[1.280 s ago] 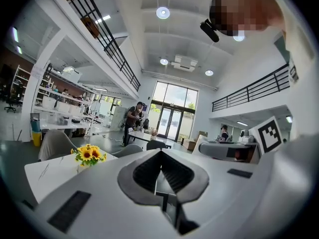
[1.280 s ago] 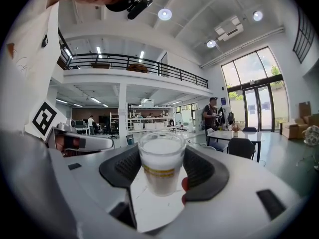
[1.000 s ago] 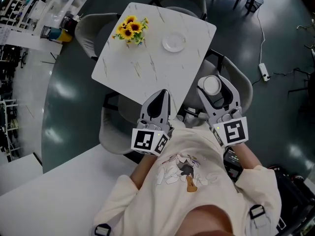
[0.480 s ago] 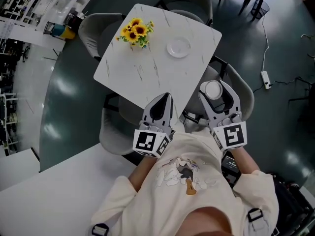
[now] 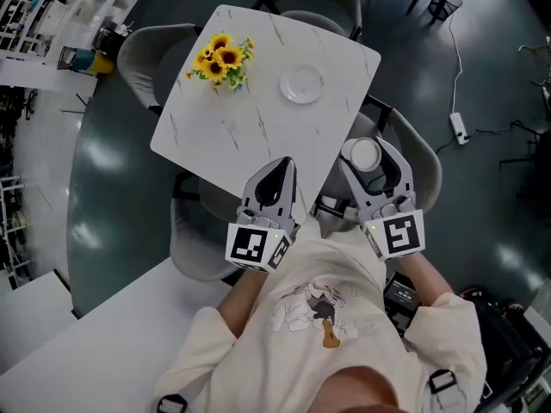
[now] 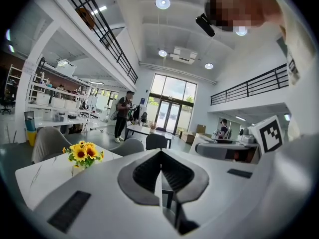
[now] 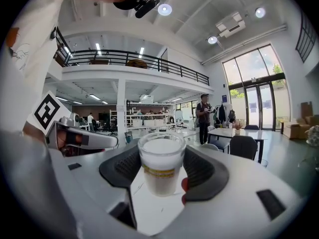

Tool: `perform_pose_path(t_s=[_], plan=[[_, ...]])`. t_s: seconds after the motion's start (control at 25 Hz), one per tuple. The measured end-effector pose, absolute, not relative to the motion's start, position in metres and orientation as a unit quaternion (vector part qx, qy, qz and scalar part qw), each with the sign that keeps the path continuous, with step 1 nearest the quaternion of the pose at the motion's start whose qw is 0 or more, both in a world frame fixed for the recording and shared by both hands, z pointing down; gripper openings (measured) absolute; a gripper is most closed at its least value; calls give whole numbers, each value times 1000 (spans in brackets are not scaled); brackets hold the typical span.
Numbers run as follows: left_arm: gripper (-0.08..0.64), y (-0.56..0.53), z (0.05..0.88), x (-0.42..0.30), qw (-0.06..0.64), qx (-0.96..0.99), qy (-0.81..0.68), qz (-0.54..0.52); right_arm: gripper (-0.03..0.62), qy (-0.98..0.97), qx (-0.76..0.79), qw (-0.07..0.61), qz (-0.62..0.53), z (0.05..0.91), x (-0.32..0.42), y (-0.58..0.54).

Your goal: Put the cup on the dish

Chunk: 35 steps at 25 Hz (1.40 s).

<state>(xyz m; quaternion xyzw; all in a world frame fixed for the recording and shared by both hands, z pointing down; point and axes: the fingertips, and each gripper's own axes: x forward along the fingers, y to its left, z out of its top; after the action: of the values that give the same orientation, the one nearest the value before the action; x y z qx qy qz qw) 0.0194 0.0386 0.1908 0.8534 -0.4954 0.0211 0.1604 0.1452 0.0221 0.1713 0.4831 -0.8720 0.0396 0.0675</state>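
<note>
A clear plastic cup [image 7: 160,164] with a white filling and a yellow band stands upright between the jaws of my right gripper [image 7: 160,168], which is shut on it. From above, the cup [image 5: 365,154] hangs over a grey chair, off the table's near right edge. The small white dish [image 5: 301,84] lies on the white marble table [image 5: 250,127], well ahead of the cup. My left gripper [image 5: 277,177] hovers at the table's near edge with its jaws shut and nothing between them [image 6: 160,167].
A bunch of sunflowers [image 5: 219,58] stands on the table left of the dish. Grey chairs [image 5: 422,157] ring the table. A white power strip [image 5: 458,127] and cable lie on the dark floor at right. Another white tabletop [image 5: 103,342] lies at lower left.
The view has shifted slightly, so table and dish sit a little further left in the head view. Both grippers keep their places relative to me, and the cup stays held.
</note>
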Motion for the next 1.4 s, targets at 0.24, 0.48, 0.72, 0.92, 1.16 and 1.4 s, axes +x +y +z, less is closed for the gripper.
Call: perform_pose_path(t_s=[0.24,0.48,0.72,0.92,1.16,1.4], plan=[[5,9,208,18,169,858,-484,32,261,-867,491,70,47,187,146,-7],[5,-15,223,14,176,859,-479,30,261,-867,489,72,61,200,139,-32],[5,-40,245,10,175,861,-477,32,261,-869,485,74,63,218,128,-60],[5,-63,262,4,166,861,-480,25,261,-874,474,84,66,240,116,-81],[5,-86,302,3,182,859,-478,35,261,-871,478,101,50,275,111,-111],[5,-101,333,5,194,858,-474,39,261,-872,472,117,55,307,101,-134]])
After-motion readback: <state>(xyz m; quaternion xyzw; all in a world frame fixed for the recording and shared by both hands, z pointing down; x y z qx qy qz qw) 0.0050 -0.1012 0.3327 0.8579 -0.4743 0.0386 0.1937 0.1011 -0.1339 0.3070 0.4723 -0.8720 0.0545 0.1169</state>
